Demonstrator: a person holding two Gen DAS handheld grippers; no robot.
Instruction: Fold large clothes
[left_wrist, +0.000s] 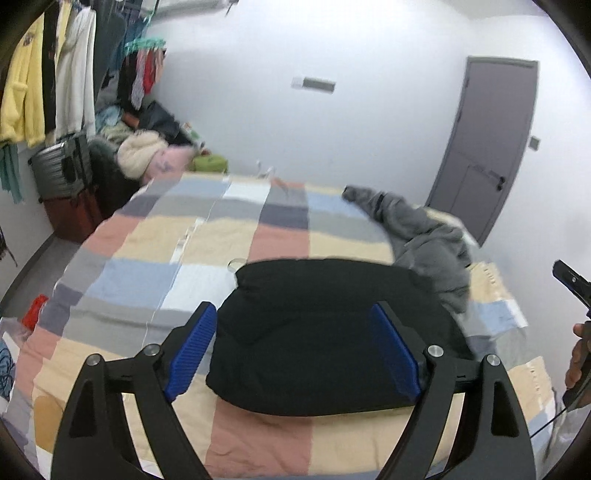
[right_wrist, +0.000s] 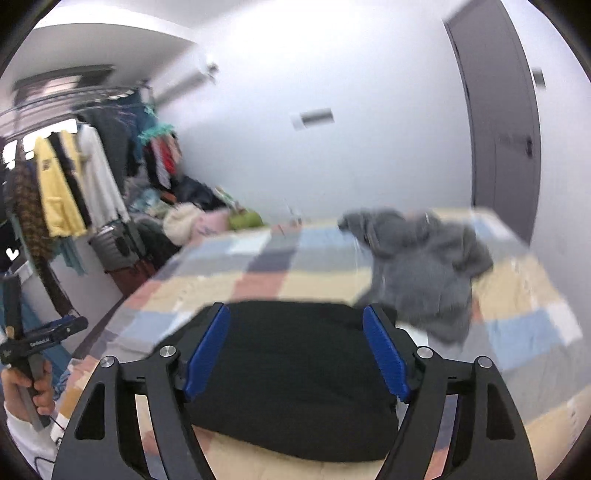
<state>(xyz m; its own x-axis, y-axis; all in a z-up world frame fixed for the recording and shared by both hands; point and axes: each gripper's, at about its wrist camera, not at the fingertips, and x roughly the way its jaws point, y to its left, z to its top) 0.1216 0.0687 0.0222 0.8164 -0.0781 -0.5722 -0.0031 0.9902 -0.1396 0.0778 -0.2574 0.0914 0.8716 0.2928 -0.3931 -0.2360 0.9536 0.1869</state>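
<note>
Your left claw (left_wrist: 293, 349) spread wide, nothing between blue pads (left_wrist: 194, 350), hanging above bed. Your right claw (right_wrist: 297, 350) also spread, empty, blurred view. Folded black garment (left_wrist: 321, 332) lies flat on checked bedspread (left_wrist: 177, 236), near edge, under both claws, not touched. Crumpled grey garment (left_wrist: 424, 236) further back on right, just beside black one. Clothes rack (left_wrist: 55, 74) far left, door (left_wrist: 487, 147) right.

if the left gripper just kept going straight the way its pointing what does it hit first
Most likely the folded black garment on the patchwork bedspread: it lies right between and ahead of the left gripper's open jaws. Depth is hard to judge, so it might instead pass over onto the bedspread beyond.
</note>
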